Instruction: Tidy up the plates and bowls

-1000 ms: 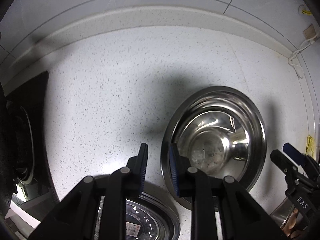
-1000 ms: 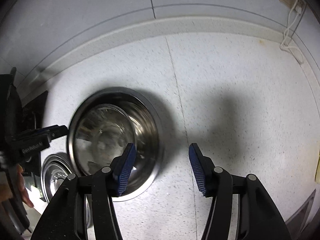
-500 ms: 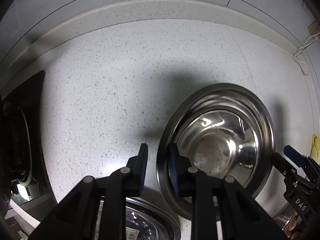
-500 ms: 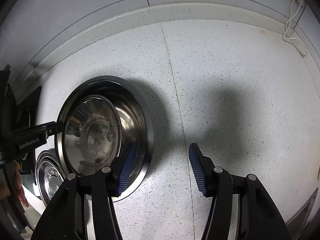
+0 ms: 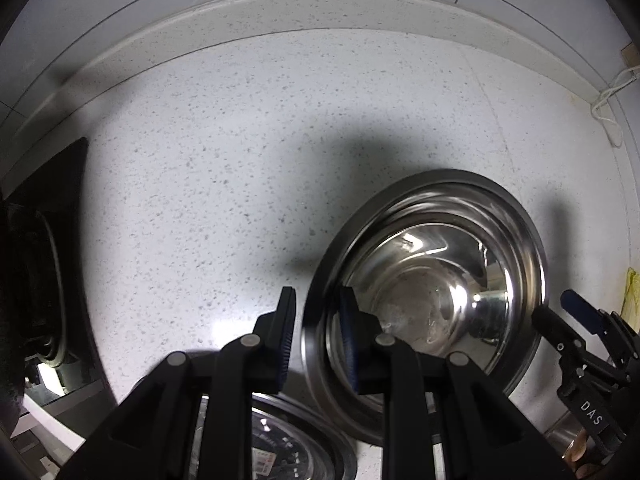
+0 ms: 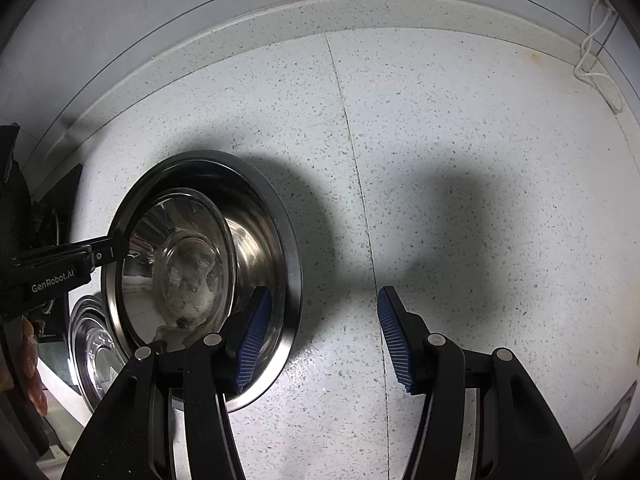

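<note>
A large steel bowl (image 5: 440, 280) hangs tilted above the speckled white counter (image 5: 220, 160). My left gripper (image 5: 318, 332) is shut on its near rim, one finger inside and one outside. In the right wrist view the same bowl (image 6: 224, 248) is at the left, with the left gripper (image 6: 100, 254) on its far rim. My right gripper (image 6: 324, 336) is open and empty, its left finger just in front of the bowl's right side. A second steel bowl (image 5: 288, 440) lies below the left gripper, and it also shows in the right wrist view (image 6: 92, 344).
A black stove (image 5: 36, 264) is at the left edge of the counter. A raised backsplash (image 5: 320, 4) runs along the back. A white cable (image 6: 596, 64) hangs at the back right. A yellow cloth (image 5: 632, 292) shows at the far right.
The left gripper has carried the bowl to the right and a little nearer to the right gripper. The bowl looks larger in both views. The right gripper stays open.
</note>
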